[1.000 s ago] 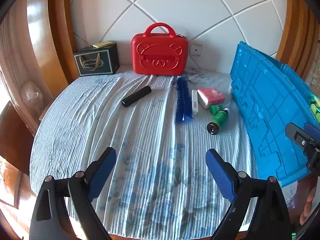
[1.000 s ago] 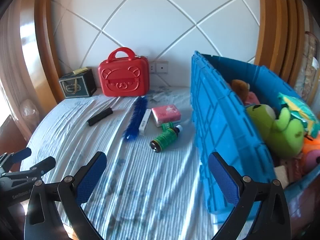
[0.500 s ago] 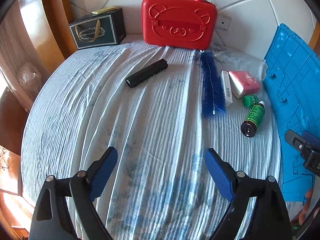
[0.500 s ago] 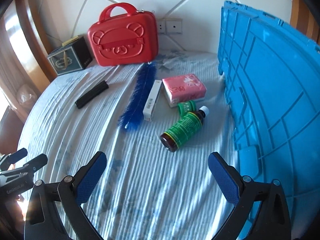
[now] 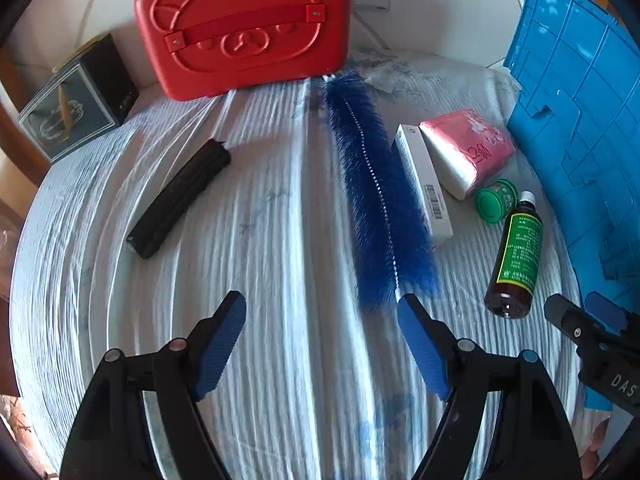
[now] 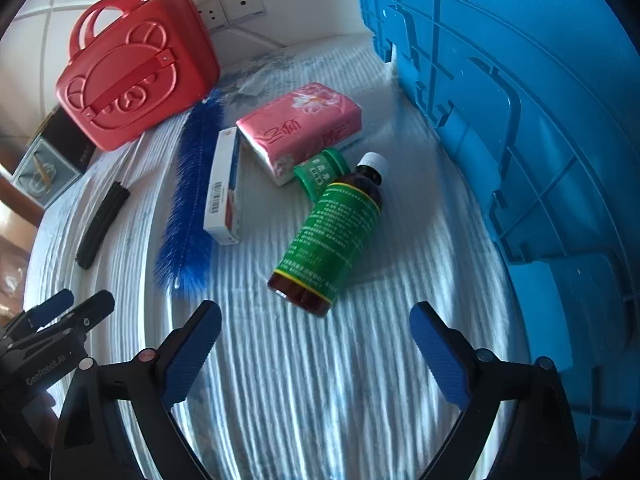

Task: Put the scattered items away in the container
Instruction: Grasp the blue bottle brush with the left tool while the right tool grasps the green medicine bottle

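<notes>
Items lie scattered on the striped bedspread (image 5: pixel 280 208) beside the blue crate (image 6: pixel 540 128), none of them held. The left tool (image 5: pixel 322 312) hangs over bare cloth with its jaws spread; they have just been closing a little, and nothing is between them, though the tip of its right pad sits just by the near end of the blue brush (image 5: pixel 376 184). The right tool (image 6: pixel 316 320) is spread too, its jaws likewise just closing somewhat, empty, with the base of the brown bottle (image 6: pixel 332 232) lying just ahead of the gap.

Outward from the left tool, the brush runs away toward the red case (image 5: pixel 244 28), and a black bar (image 5: pixel 180 200) lies at a slant to its left. Along the brush's right side lies a white box (image 5: pixel 424 184), then a pink tissue pack (image 5: pixel 468 152). A green jar (image 5: pixel 496 200) rests on its side, touching the tissue pack and the bottle's neck. The bottle has a green label and a white cap, and points toward the crate's corner.

The crate stands on the bedspread at the right, its ribbed wall near the bottle. The red case stands upright against the wall, with a dark box (image 5: pixel 76 104) to its left. Wall sockets (image 6: pixel 232 6) sit behind the case.
</notes>
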`<action>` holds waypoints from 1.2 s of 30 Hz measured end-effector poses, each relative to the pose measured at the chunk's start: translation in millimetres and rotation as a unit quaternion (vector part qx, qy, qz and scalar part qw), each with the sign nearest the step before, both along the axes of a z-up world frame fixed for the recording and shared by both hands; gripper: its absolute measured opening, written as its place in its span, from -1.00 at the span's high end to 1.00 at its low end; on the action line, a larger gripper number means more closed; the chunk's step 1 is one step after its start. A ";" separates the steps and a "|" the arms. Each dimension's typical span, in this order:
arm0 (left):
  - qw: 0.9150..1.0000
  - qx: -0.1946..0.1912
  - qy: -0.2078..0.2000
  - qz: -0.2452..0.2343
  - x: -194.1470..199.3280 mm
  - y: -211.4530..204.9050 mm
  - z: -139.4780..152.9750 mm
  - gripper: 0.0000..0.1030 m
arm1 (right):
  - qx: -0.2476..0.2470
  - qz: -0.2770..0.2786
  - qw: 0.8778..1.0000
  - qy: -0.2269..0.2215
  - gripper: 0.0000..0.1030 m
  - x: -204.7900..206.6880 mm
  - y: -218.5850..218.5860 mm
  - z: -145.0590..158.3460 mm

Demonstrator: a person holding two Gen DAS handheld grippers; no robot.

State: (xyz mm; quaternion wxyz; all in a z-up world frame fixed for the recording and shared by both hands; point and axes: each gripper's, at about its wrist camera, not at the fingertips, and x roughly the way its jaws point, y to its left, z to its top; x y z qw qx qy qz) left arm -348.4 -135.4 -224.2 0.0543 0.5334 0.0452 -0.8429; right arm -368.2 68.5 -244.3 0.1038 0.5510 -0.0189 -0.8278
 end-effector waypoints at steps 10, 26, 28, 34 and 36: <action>0.998 -0.007 -0.026 -0.050 -71.3 24.2 -47.6 -0.49 | 0.009 -0.043 0.999 -0.029 -0.65 -48.9 0.3 -37.9; 0.999 0.013 -0.029 -0.041 -58.7 26.0 -71.9 0.46 | 0.057 -0.012 0.998 -0.030 -0.10 -62.2 -15.4 -72.4; 0.999 0.015 -0.031 -0.033 -48.3 24.1 -70.0 0.59 | 0.058 -0.004 0.998 -0.030 -0.10 -58.6 -15.5 -71.8; 1.000 -0.003 -0.012 -0.018 -9.0 16.4 -50.3 0.65 | 0.049 0.022 0.998 -0.040 -0.09 -29.2 -17.5 -69.0; 1.000 -0.004 -0.014 -0.011 4.9 10.6 -47.7 0.65 | 0.046 0.028 0.998 -0.042 -0.09 -17.9 -17.4 -67.1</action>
